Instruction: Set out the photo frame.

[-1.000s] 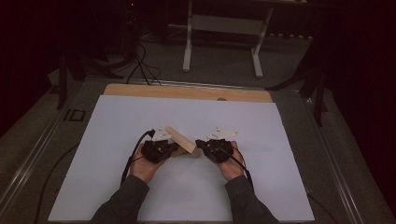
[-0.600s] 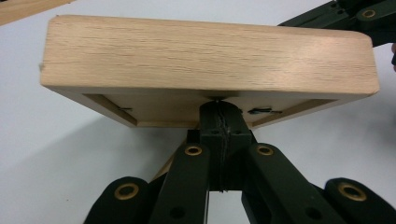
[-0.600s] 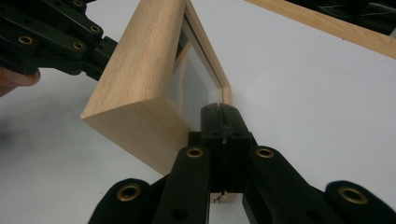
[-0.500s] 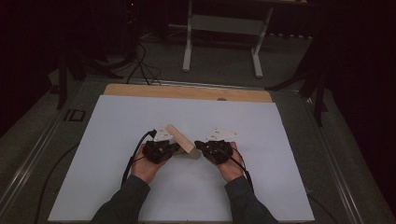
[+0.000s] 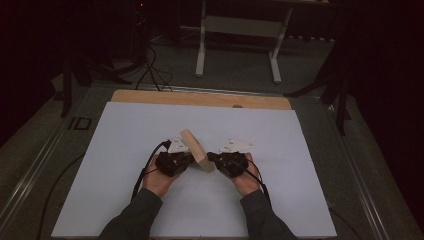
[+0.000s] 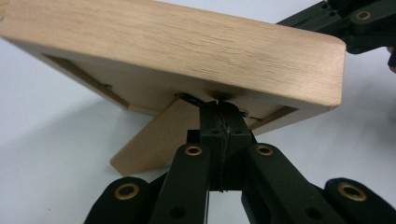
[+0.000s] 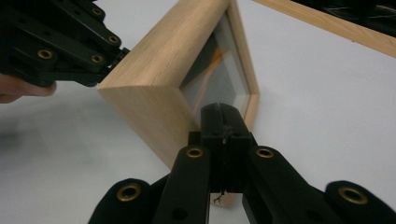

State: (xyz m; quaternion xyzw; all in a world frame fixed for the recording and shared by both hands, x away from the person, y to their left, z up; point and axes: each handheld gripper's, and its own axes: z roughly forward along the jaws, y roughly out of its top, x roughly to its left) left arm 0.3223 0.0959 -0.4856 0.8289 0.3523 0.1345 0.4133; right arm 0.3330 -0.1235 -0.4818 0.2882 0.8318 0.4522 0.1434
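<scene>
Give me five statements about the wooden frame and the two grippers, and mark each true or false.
1. The wooden frame stands propped on a white sheet. True.
2. The left gripper has its jaws wide open. False: they are shut, tips at the frame's back.
3. The right gripper meets the frame's glass front. True.
4. The frame lies flat, face down. False: it stands tilted on a rear leg.
5. The frame is metal. False: light wood.

Room's pretty dark from my high view, only the white table (image 5: 125, 150) catches light. My gripper views are bright and even, soft shadows, with my own jaws blurry up close.
</scene>
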